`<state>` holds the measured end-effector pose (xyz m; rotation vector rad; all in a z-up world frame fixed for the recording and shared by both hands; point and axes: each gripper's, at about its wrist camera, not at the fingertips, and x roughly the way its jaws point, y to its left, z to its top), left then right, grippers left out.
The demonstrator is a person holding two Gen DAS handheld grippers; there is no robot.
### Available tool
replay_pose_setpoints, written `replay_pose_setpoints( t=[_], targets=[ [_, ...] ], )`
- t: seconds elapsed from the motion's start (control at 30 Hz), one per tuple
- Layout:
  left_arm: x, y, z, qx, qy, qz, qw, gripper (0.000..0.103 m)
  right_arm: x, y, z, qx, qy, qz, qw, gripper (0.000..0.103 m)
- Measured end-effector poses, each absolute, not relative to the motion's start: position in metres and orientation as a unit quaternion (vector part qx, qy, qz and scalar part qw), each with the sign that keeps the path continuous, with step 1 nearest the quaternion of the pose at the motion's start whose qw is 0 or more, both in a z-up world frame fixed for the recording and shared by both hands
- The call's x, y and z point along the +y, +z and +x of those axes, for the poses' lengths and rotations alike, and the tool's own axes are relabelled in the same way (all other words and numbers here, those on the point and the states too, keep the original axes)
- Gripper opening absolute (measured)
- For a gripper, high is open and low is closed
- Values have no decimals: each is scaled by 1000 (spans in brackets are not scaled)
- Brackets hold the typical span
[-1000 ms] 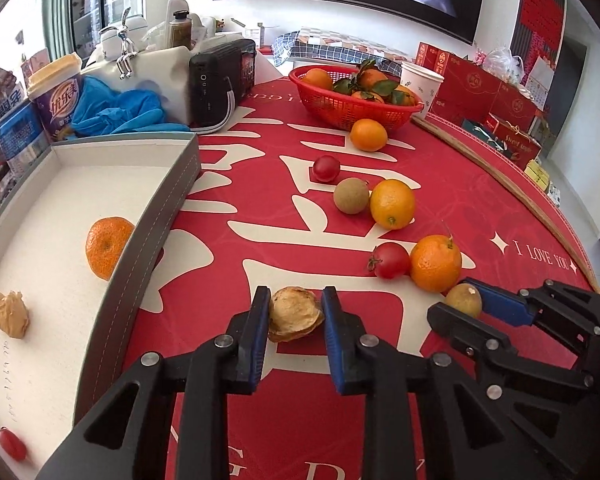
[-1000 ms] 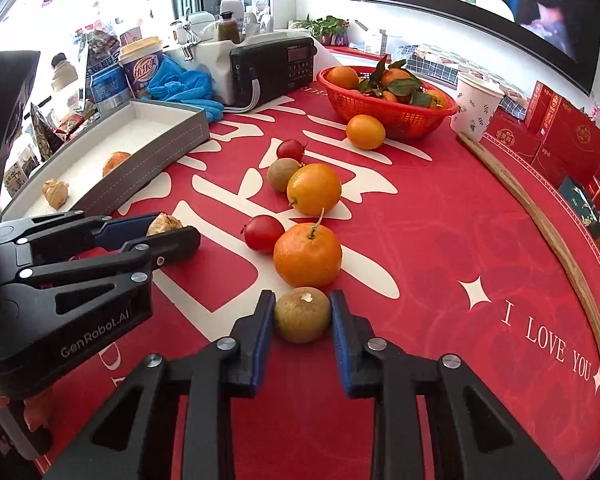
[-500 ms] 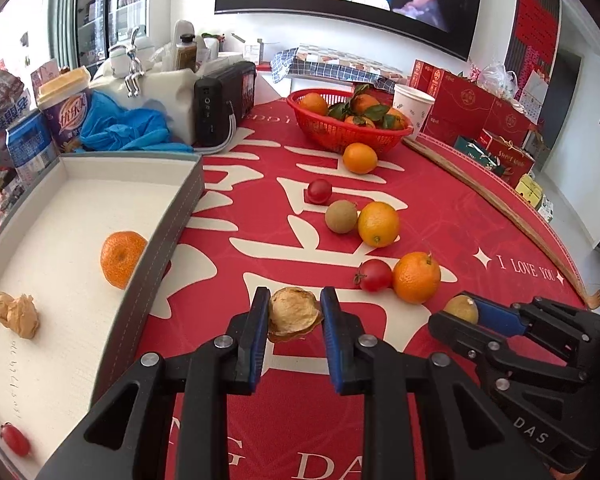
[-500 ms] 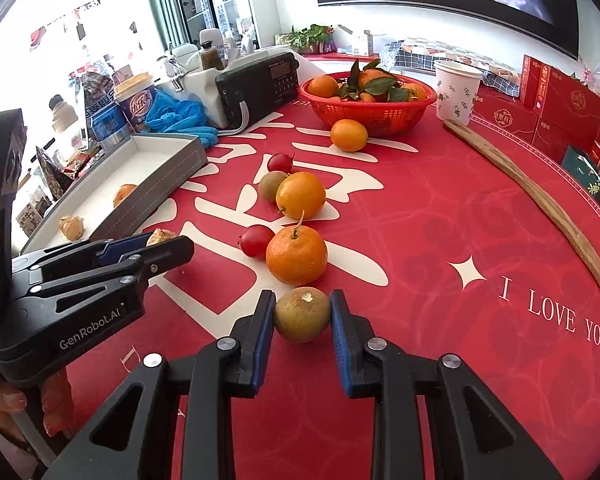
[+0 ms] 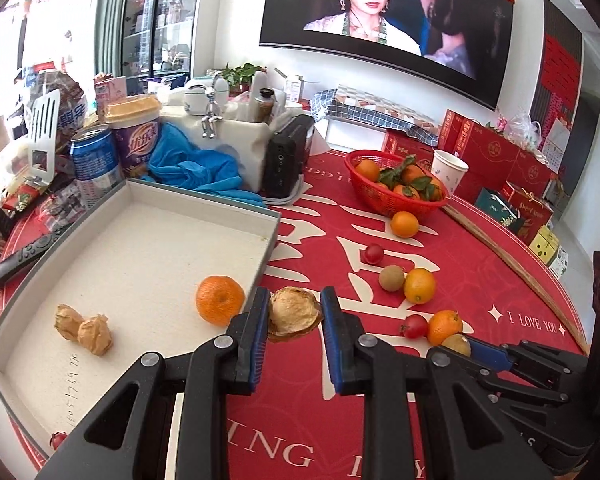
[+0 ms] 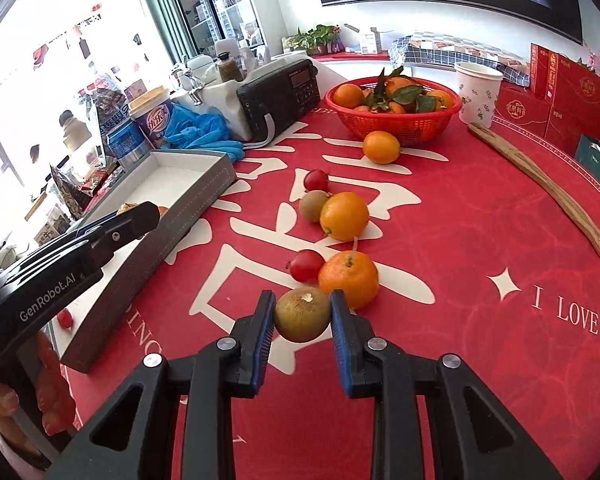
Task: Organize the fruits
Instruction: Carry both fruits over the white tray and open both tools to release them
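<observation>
My left gripper (image 5: 294, 316) is shut on a dry, wrinkled brown fruit (image 5: 294, 314) and holds it in the air by the right wall of the grey tray (image 5: 270, 232). In the tray lie a mandarin (image 5: 219, 300), two dried brown fruits (image 5: 85, 330) and a small red fruit (image 5: 58, 438). My right gripper (image 6: 302, 314) is shut on a round brown-green fruit (image 6: 302, 314), raised just in front of an orange (image 6: 350, 278) and a cherry tomato (image 6: 306, 266) on the red cloth.
More fruit lies on the cloth: an orange (image 6: 344, 216), a brown fruit (image 6: 313, 205), a tomato (image 6: 316, 180), an orange (image 6: 381, 147). Behind stand a red basket (image 6: 400, 126) of mandarins, a paper cup (image 6: 478, 94), a radio (image 6: 284, 98), cups, a can. A wooden stick (image 6: 548, 192) lies at right.
Both grippers have risen from the cloth with their fruits. The left one has moved left, up to the tray's right wall. The right one has lifted its fruit beside the orange.
</observation>
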<state>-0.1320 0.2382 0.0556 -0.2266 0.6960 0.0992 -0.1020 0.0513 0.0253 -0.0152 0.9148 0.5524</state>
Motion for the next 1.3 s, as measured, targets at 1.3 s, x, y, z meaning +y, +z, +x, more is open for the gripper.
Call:
replay_pose_setpoints(
  t=[1.3],
  targets=[
    [351, 26, -147, 381, 189, -159, 891, 55, 247, 37, -73, 462, 359, -45, 809, 29]
  ],
)
